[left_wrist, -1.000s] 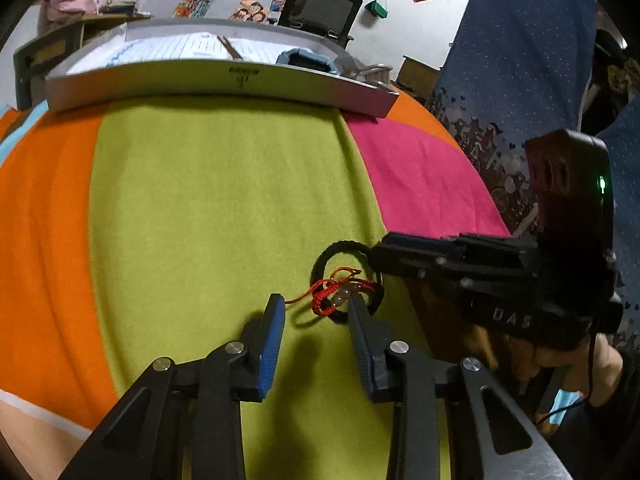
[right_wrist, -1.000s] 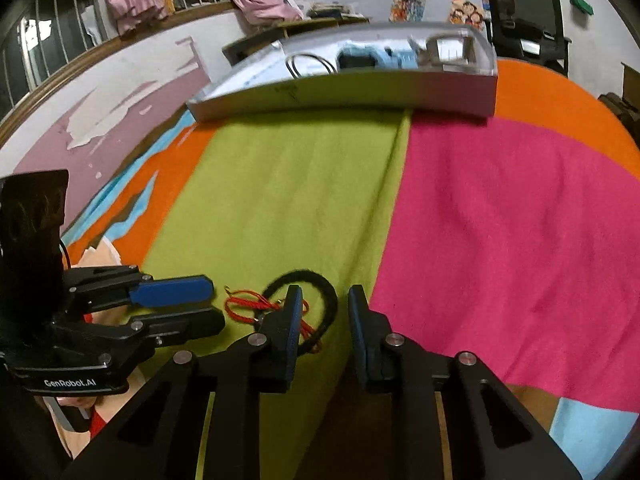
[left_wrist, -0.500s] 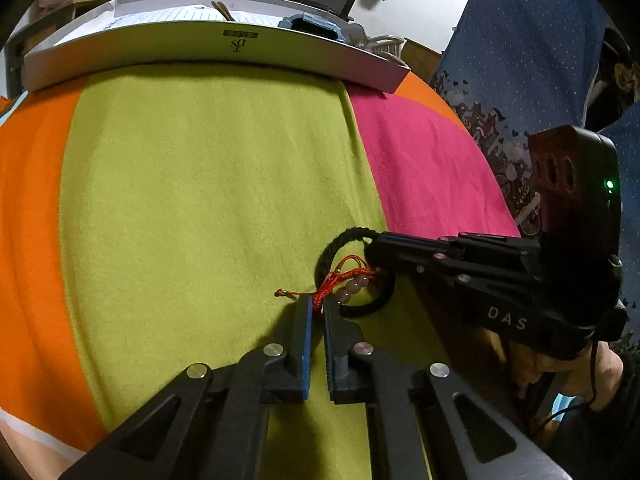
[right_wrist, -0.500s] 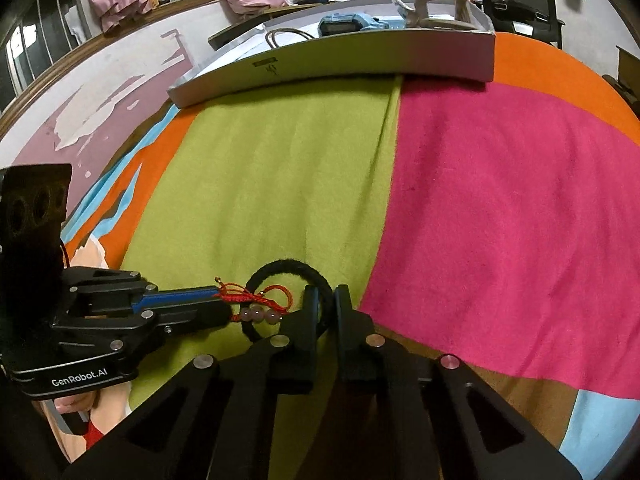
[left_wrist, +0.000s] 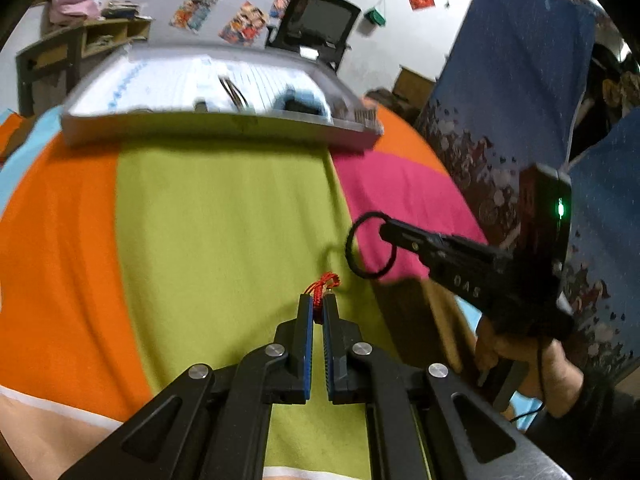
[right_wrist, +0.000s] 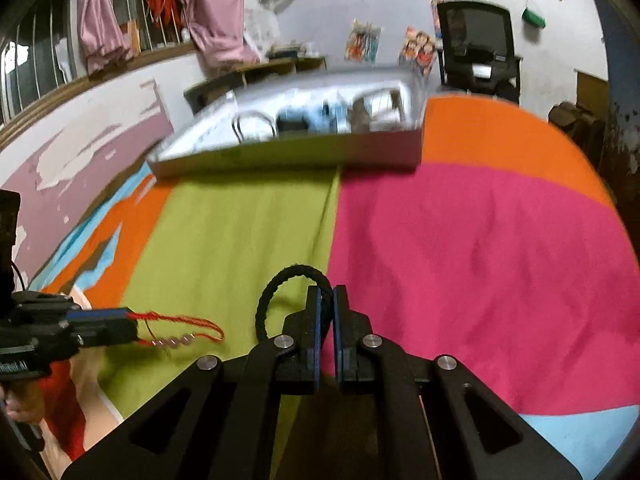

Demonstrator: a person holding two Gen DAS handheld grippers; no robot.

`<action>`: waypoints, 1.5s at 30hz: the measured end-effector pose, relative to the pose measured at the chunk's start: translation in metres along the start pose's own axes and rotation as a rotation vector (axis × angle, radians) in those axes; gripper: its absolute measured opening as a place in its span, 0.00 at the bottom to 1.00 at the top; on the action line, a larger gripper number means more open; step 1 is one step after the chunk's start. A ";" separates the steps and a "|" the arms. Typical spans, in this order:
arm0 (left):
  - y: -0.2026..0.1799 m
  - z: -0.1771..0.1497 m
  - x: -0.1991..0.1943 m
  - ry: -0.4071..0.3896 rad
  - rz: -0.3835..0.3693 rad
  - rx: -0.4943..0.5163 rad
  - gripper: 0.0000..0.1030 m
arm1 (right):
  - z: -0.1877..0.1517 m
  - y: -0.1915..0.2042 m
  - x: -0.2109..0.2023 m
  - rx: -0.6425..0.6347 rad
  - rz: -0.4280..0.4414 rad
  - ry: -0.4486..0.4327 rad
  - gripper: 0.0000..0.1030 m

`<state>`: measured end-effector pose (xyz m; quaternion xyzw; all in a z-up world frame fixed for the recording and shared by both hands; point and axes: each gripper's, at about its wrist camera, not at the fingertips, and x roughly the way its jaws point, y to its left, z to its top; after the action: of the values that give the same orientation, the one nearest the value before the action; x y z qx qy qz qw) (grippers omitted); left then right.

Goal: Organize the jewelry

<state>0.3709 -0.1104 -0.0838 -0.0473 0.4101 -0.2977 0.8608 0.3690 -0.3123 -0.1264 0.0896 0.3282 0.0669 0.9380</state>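
My left gripper (left_wrist: 317,300) is shut on a red cord bracelet (left_wrist: 323,282), lifted off the cloth; from the right wrist view the same red cord bracelet (right_wrist: 180,330) hangs out of the left gripper (right_wrist: 130,326) with its pale beads showing. A black braided band (right_wrist: 286,280) is pinched in my right gripper (right_wrist: 327,292), also raised. In the left wrist view the black braided band (left_wrist: 356,256) dangles as a loop from the right gripper (left_wrist: 386,228). The two pieces hang apart.
A shallow grey box (left_wrist: 208,130) holding several items lies at the far end of the striped cloth; the grey box (right_wrist: 288,156) appears blurred. Green cloth (left_wrist: 224,232) and pink cloth (right_wrist: 460,264) stretch below. A hand (left_wrist: 520,356) grips the right tool.
Both grippers, shut half a second ago on the overlapping pieces on the cloth, have lifted and pulled apart. The red bracelet went left, the black band went right.
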 end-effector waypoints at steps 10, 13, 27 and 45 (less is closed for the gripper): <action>0.019 0.054 -0.026 -0.149 0.051 -0.074 0.05 | 0.088 0.013 -0.025 -0.049 0.020 -0.264 0.05; 0.032 0.080 -0.037 -0.259 0.095 -0.100 0.05 | 0.114 0.017 -0.009 -0.024 0.035 -0.297 0.05; 0.096 0.120 0.022 -0.315 0.262 -0.135 0.05 | 0.151 0.050 0.069 -0.087 -0.048 -0.235 0.05; 0.090 0.118 0.008 -0.318 0.288 -0.117 0.45 | 0.147 0.060 0.039 -0.098 -0.134 -0.242 0.39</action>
<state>0.5043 -0.0602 -0.0405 -0.0844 0.2885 -0.1362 0.9440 0.4875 -0.2647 -0.0237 0.0291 0.2142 0.0086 0.9763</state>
